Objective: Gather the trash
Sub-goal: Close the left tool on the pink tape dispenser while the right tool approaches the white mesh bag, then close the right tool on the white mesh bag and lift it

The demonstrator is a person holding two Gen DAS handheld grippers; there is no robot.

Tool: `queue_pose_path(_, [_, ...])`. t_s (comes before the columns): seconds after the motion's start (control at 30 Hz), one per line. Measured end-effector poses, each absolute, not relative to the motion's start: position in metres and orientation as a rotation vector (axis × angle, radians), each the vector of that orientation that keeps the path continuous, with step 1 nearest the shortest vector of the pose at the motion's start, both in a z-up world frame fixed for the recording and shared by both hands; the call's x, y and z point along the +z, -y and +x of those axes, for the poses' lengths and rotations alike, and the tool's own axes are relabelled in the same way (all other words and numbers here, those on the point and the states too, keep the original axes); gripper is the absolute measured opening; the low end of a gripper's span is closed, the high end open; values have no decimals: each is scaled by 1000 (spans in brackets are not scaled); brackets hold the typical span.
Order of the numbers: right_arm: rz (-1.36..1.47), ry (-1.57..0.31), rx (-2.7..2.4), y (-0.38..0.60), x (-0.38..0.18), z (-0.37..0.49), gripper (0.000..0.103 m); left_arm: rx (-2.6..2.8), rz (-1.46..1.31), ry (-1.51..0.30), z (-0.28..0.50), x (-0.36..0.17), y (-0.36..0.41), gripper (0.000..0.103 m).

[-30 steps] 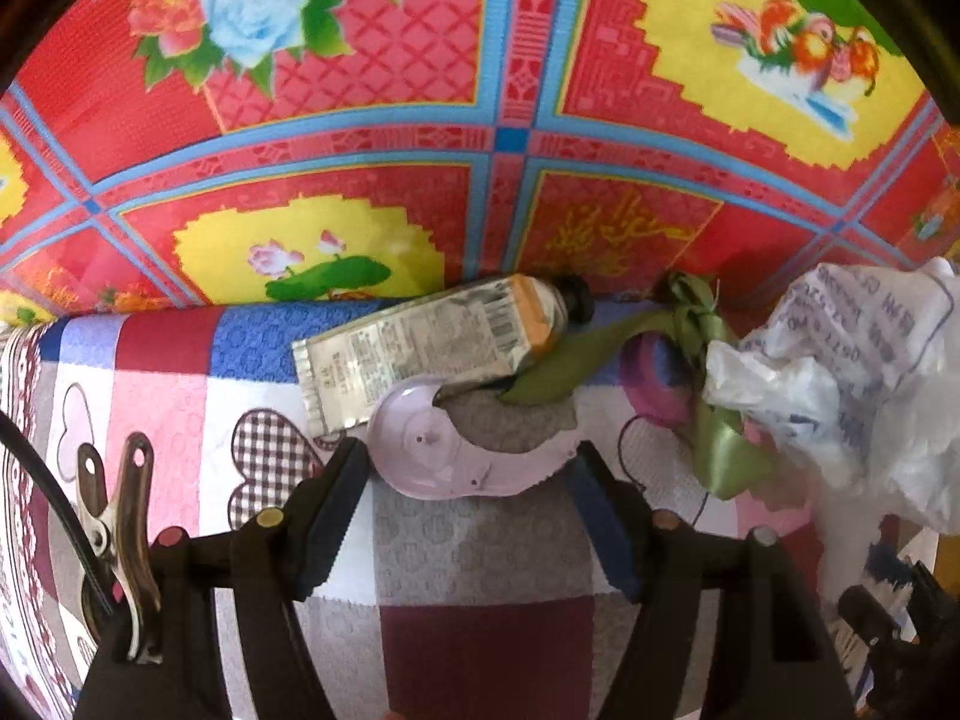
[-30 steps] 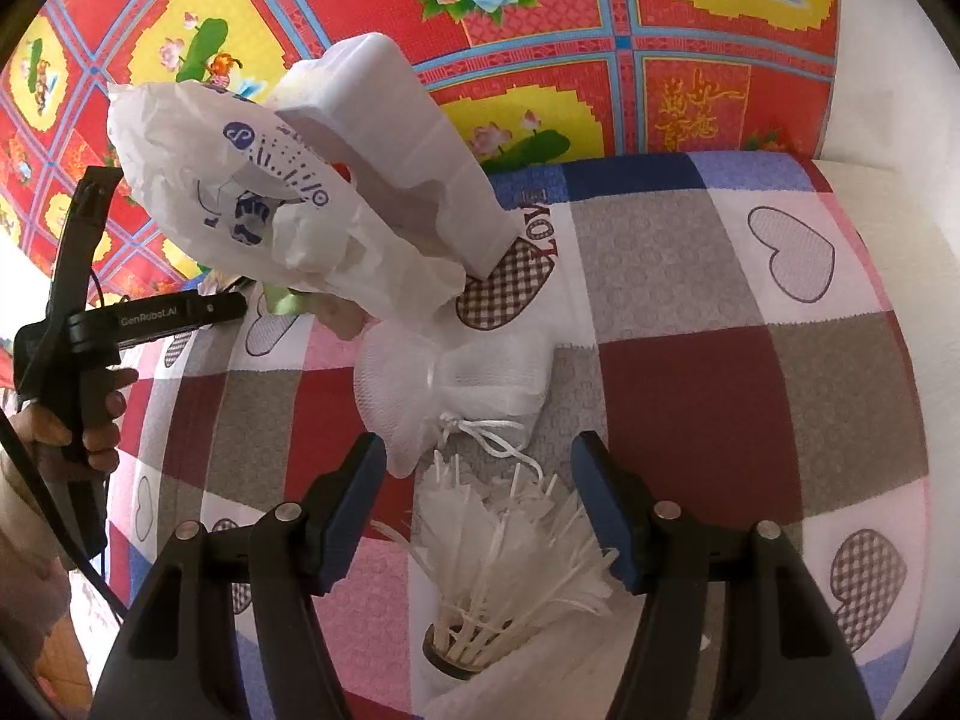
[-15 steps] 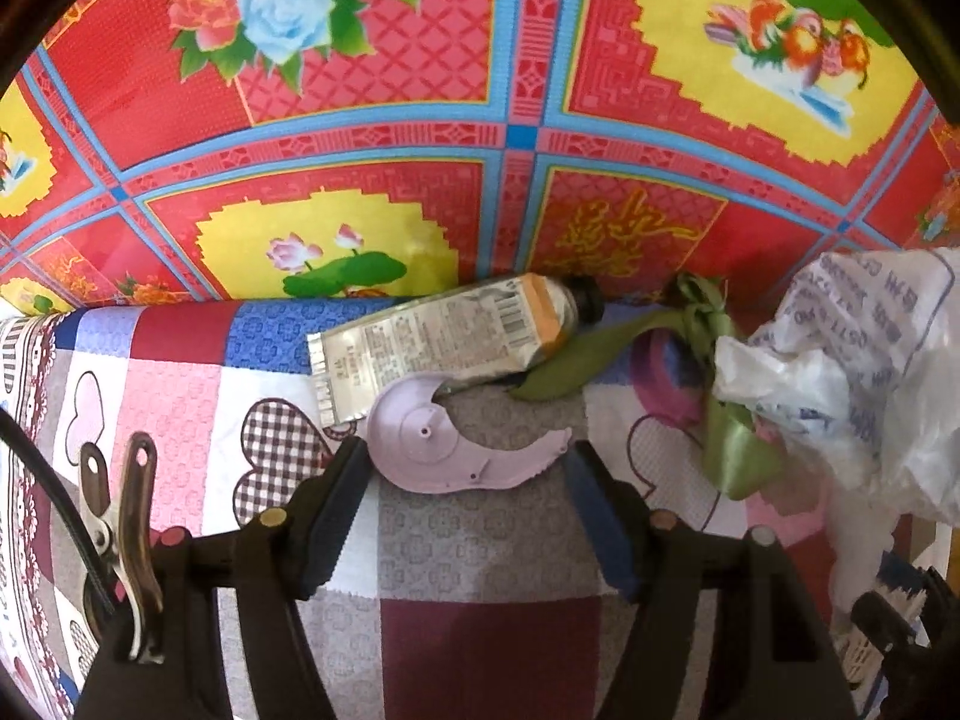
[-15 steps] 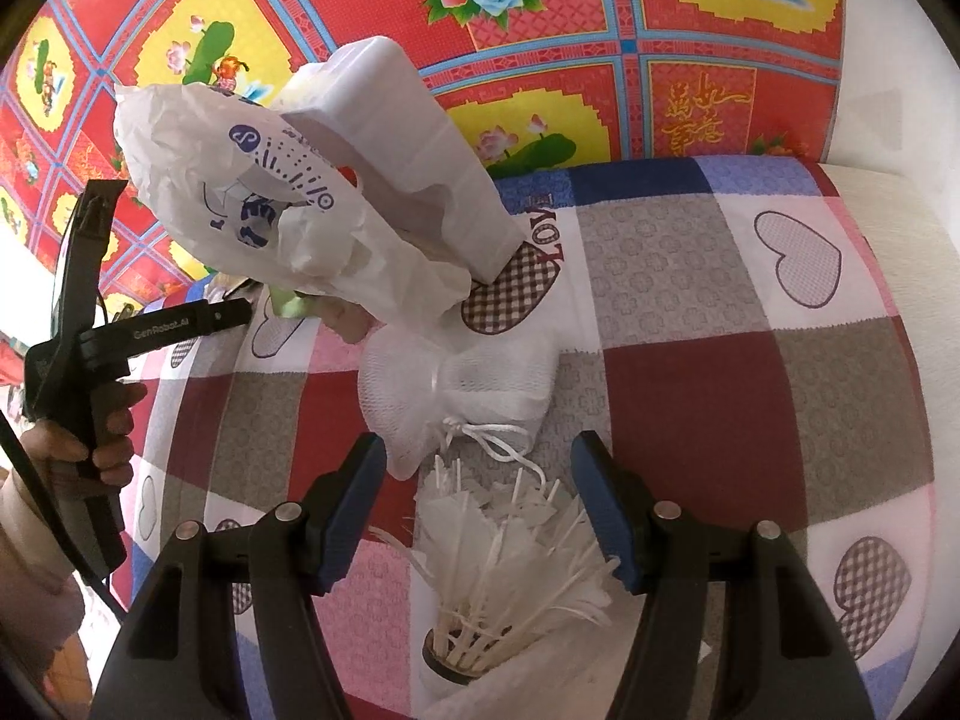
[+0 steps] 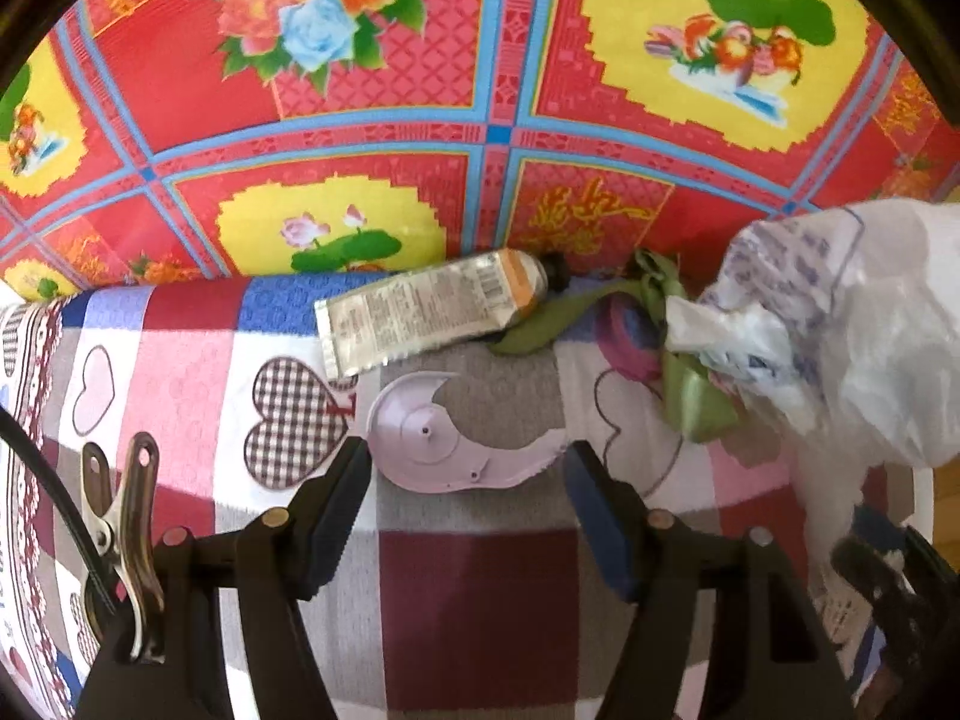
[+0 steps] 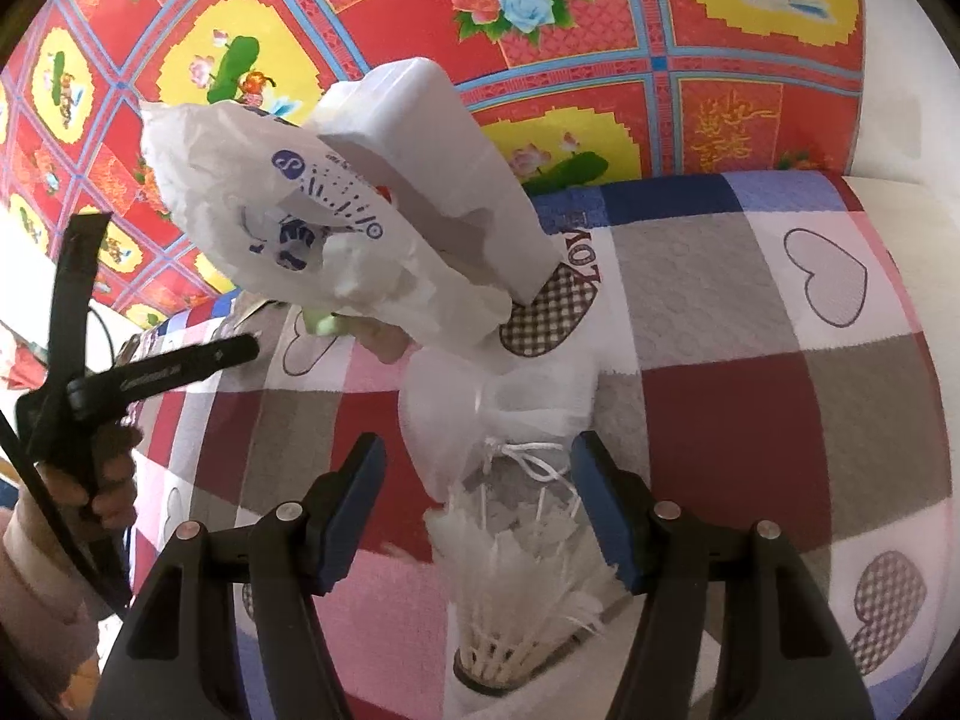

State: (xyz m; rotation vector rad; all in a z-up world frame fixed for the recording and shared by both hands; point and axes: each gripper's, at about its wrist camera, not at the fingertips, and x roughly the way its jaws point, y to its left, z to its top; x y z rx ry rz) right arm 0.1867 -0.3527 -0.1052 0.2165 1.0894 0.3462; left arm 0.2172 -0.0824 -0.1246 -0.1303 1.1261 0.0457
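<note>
A lilac plastic dispenser shell (image 5: 444, 450) lies flat on the patchwork cloth, just ahead of and partly between the fingers of my open left gripper (image 5: 465, 471); the pads do not touch it. Behind it lie a cream tube (image 5: 429, 309) and a green ribbon (image 5: 690, 384). A crumpled white plastic bag (image 5: 840, 324) stands to the right. My right gripper (image 6: 478, 450) hangs open over a white shuttlecock (image 6: 516, 588) and a white mesh pouch (image 6: 498, 408). The same white bag (image 6: 336, 228) rises behind the pouch. A hand (image 6: 114, 480) holds the left gripper at the left edge.
The table carries a heart-patterned patchwork cloth (image 5: 480, 600), whose far edge runs just behind the tube. Beyond it is a red floral floor covering (image 5: 360, 120). A metal clip (image 5: 120, 516) hangs on the left gripper's frame. A white wall (image 6: 888, 60) stands at the far right.
My left gripper has shifted a little across the table, so the tube and table edge sit slightly farther back. The right gripper and the shuttlecock have stayed put.
</note>
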Motion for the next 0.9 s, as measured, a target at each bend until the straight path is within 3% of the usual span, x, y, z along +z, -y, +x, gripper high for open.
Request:
queue_pose_path(0.13, [191,-1072,355,343,-104,192,65,38,-135,-1135,200,-120,79,70])
queue_pose_path(0.17, [180,-1069,358,340,-104,194,61,35,-136,-1136,197,-118,76,70])
queue_pose_path(0.3, [150,-1076,357,336,-110,200,27,25,-146,-1137,185,-113,72,70])
queue_pose_path(0.4, [131,-1058,362,330,-107,198,9,18,-156,-1138,174,-109,68,70])
queue_pose_path(0.9, [155,-974,503,284,-74,160,5,-7,-149,-1123,124,-76,31,70])
